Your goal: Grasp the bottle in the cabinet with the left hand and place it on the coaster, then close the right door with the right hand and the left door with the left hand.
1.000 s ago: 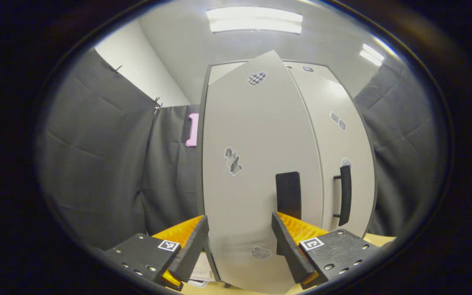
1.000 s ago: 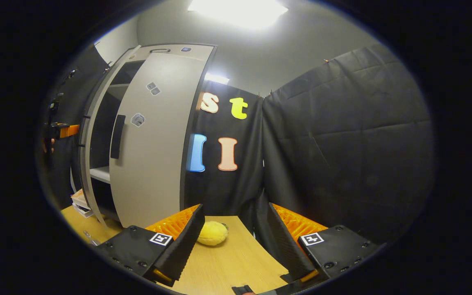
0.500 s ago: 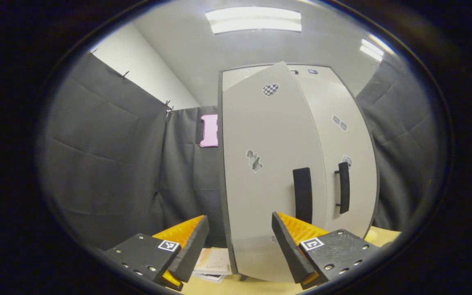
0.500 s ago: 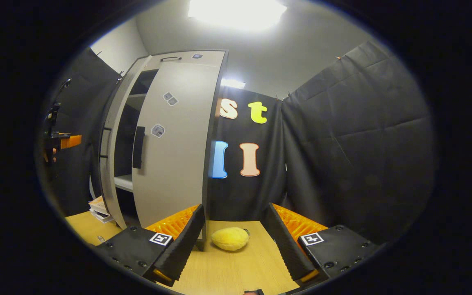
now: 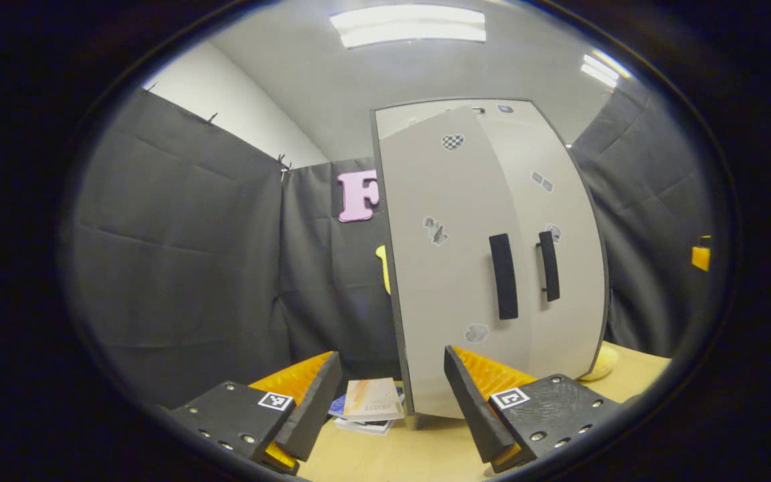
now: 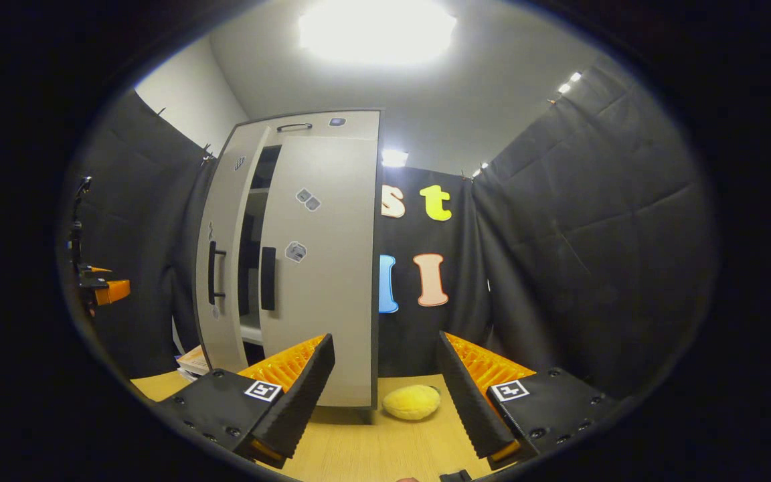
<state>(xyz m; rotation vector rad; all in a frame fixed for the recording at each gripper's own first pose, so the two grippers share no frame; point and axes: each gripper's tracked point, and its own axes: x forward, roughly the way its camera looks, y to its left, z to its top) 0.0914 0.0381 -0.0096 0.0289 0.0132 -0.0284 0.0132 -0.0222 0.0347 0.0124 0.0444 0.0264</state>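
In the left gripper view my left gripper (image 5: 391, 395) hangs spread and empty, low and clear of the cabinet (image 5: 492, 254), whose left door (image 5: 446, 268) stands nearly shut, its left handle (image 5: 503, 276) up and to my right; I judge it a light, stiff panel best nudged on its face beside that handle. In the right gripper view my right gripper (image 6: 385, 388) is likewise spread wide, empty, with the right door (image 6: 322, 268) ahead to my left, a dark gap between the doors, and a yellow plush (image 6: 411, 402) on the table (image 6: 372, 448).
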